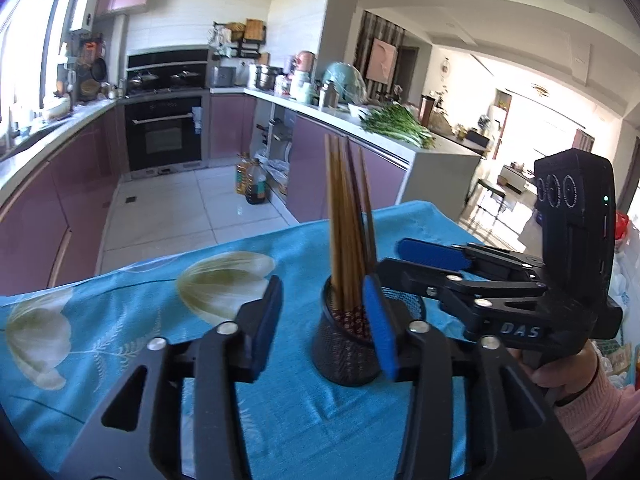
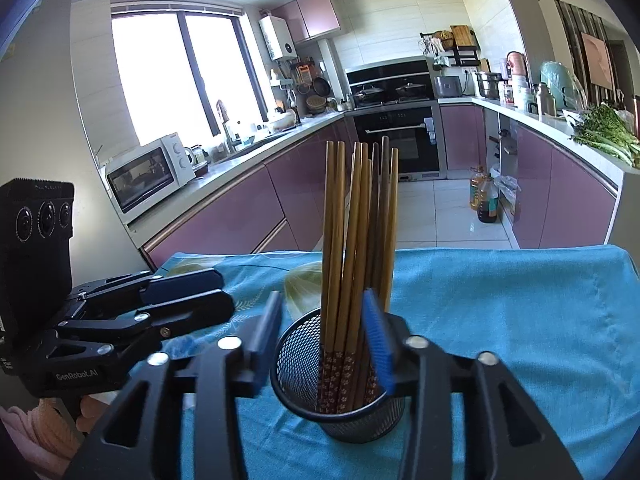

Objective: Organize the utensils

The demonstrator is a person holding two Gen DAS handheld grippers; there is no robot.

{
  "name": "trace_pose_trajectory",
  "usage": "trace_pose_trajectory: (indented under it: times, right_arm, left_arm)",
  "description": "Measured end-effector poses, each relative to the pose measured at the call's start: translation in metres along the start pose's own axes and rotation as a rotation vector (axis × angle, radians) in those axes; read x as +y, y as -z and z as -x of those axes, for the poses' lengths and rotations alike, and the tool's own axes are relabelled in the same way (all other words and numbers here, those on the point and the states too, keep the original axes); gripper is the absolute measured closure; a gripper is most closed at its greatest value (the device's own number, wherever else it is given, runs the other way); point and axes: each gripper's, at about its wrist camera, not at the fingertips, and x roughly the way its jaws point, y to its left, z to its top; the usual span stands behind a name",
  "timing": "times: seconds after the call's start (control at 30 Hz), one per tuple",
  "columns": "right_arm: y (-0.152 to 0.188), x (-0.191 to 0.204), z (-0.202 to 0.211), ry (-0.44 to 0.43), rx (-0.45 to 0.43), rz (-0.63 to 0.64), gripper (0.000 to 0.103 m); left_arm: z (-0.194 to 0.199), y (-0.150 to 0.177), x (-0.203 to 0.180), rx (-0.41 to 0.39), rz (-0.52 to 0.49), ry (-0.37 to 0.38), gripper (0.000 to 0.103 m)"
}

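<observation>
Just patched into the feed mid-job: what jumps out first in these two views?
A bundle of wooden chopsticks stands upright in a black mesh cup on the blue floral tablecloth. The right gripper is open around the cup's rim; the left gripper is open beside it. Behind them lies a kitchen with purple cabinets.

The table (image 2: 520, 320) fills the lower half of the right wrist frame, covered by a turquoise cloth (image 2: 500, 360) printed with pale flowers toward the left. A black mesh cup (image 2: 340, 420) stands upright on the cloth at lower centre, holding a bundle of chopsticks (image 2: 352, 240).
</observation>
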Motion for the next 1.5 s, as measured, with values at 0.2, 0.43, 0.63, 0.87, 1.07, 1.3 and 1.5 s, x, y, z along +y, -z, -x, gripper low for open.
trace_pose_trajectory:
  times: [0.2,0.43,0.63,0.87,1.07,1.3,1.5]
  right_arm:
    - [0.015,0.003,0.007,0.057,-0.036,-0.005,0.016]
    - [0.03,0.019,0.016,0.134,-0.105,0.043,0.007]
    - [0.041,0.035,0.027,0.197,-0.173,0.094,0.007]
    - [0.051,0.049,0.04,0.238,-0.257,0.125,0.007]
    - [0.057,0.061,0.048,0.254,-0.298,0.151,0.007]
    - [0.06,0.064,0.052,0.266,-0.317,0.142,0.007]
    - [0.061,0.066,0.054,0.268,-0.324,0.146,0.007]
  left_arm:
    - [0.031,0.02,0.011,-0.098,-0.009,-0.171,0.017]
    - [0.056,0.042,0.013,-0.17,-0.017,-0.301,0.006]
    - [0.077,0.057,0.016,-0.225,0.023,-0.385,0.006]
    - [0.097,0.072,0.013,-0.267,0.051,-0.432,0.006]
    - [0.106,0.078,0.009,-0.306,0.078,-0.468,0.006]
    - [0.115,0.084,0.006,-0.346,0.091,-0.493,0.006]
    - [0.117,0.088,-0.001,-0.354,0.076,-0.515,0.006]
